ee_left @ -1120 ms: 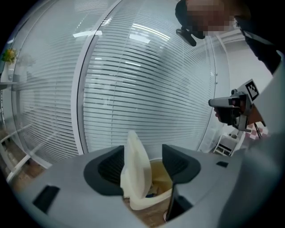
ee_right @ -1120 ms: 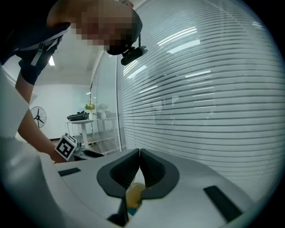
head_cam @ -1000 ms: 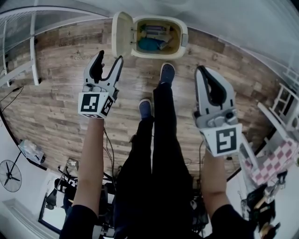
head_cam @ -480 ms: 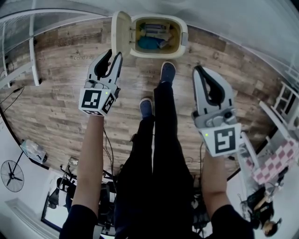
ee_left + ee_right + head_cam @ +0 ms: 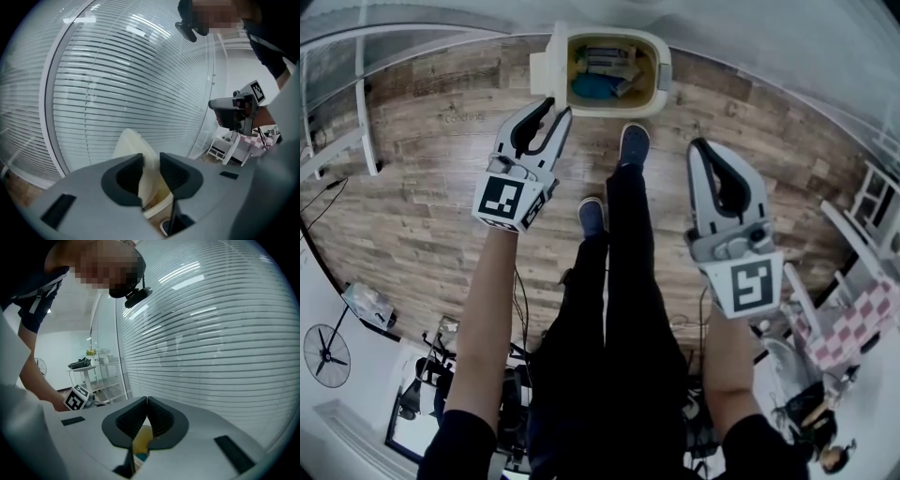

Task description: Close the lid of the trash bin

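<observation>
A cream trash bin (image 5: 662, 77) stands open on the wood floor at the top of the head view, with blue and pale rubbish inside. Its lid (image 5: 547, 64) stands up on edge at the bin's left side. My left gripper (image 5: 553, 107) is shut on the lid's near edge. In the left gripper view the cream lid (image 5: 136, 145) sits pinched between the two dark pads of the left gripper (image 5: 151, 161). My right gripper (image 5: 701, 146) hangs to the right of the bin, shut with nothing in it. In its own view the right gripper (image 5: 146, 401) has its pads meeting.
The person's legs and dark shoes (image 5: 635, 145) stand just in front of the bin, between the two grippers. A glass wall with blinds (image 5: 140, 70) runs behind the bin. A white rack (image 5: 872, 202) is at the right, a white frame (image 5: 366, 94) at the left.
My left gripper moved up and right to the bin and closed on the lid. The lid swung from lying open flat to standing on edge. The right gripper stayed put.
</observation>
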`<action>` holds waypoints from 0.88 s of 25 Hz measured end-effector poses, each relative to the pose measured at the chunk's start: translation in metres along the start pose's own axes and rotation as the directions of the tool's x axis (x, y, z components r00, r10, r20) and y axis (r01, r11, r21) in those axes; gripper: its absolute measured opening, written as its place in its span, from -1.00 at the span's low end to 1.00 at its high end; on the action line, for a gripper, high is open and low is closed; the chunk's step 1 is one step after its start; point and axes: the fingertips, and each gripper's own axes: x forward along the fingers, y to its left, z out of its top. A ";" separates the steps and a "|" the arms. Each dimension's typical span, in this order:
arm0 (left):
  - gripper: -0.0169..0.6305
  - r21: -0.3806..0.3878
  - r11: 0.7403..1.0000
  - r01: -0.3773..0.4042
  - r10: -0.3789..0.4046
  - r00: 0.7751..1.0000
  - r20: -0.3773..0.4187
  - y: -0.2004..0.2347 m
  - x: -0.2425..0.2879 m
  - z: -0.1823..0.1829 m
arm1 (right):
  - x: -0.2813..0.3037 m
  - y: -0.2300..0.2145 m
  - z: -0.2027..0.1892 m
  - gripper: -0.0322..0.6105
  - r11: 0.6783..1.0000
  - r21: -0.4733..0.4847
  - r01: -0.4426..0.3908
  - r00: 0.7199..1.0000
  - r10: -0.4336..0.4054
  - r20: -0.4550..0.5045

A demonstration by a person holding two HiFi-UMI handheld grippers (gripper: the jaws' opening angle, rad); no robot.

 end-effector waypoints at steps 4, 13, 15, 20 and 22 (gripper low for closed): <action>-0.60 0.011 0.999 0.045 -0.045 0.999 -0.009 -0.013 0.015 -0.003 | -0.002 -0.003 0.001 -0.89 1.000 0.029 0.004 1.000 -0.004 0.017; -0.60 0.057 0.990 0.126 -0.123 0.991 -0.059 -0.050 0.055 -0.017 | -0.005 -0.008 -0.009 -0.89 1.000 0.017 0.024 1.000 -0.024 -0.013; -0.62 0.000 0.989 0.147 -0.147 0.987 -0.058 -0.056 0.061 -0.023 | -0.005 -0.010 -0.010 -0.89 0.999 0.022 0.026 1.000 -0.026 -0.016; -0.64 -0.003 0.981 0.196 -0.196 0.979 -0.052 -0.067 0.081 -0.033 | -0.001 -0.016 -0.018 -0.89 0.999 0.027 0.045 0.999 -0.044 -0.030; -0.64 -0.014 0.977 0.211 -0.211 0.976 -0.057 -0.071 0.089 -0.038 | 0.001 -0.019 -0.021 -0.89 0.997 0.047 0.056 0.998 -0.055 -0.030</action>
